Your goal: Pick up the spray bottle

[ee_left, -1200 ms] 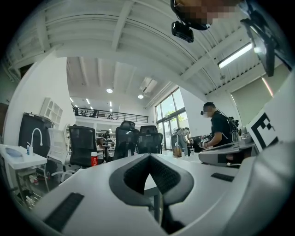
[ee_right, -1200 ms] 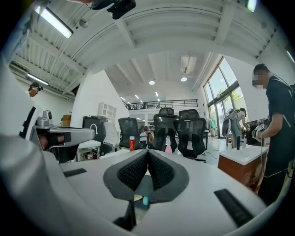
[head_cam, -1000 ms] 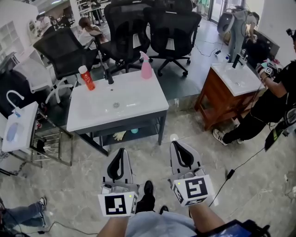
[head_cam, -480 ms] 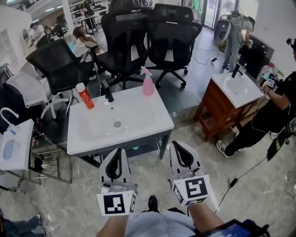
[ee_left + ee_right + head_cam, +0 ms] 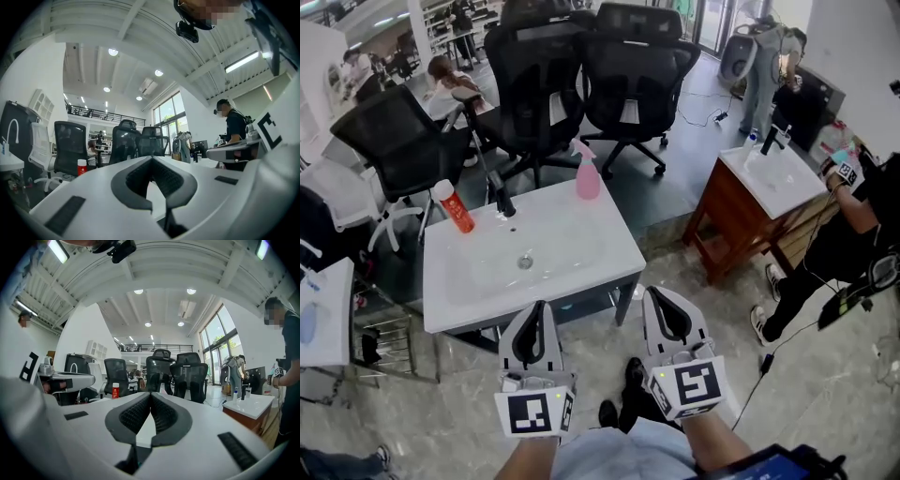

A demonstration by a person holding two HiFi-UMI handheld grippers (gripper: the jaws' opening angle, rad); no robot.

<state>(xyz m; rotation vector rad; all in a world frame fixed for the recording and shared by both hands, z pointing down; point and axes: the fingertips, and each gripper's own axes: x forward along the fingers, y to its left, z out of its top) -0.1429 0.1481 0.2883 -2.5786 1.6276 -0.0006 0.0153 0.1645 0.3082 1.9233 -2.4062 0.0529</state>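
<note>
Head view: pink spray bottle [image 5: 587, 178] upright on sink [image 5: 577, 251]; left claw [image 5: 538, 309], right claw [image 5: 656, 296] pressed together.

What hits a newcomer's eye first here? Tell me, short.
The white sink counter fills the middle of the head view, with the pink spray bottle at its far edge and a red bottle at its far left corner. Nearer the camera, the left claw and right claw are shut and empty, pointing toward it.

The spray bottle [image 5: 586, 174] is standing on the sink's [image 5: 581, 255] far edge, right of the faucet [image 5: 502, 202]; a can [image 5: 454, 207] is standing left of it. Chairs [image 5: 633, 56] are standing behind the sink.
</note>
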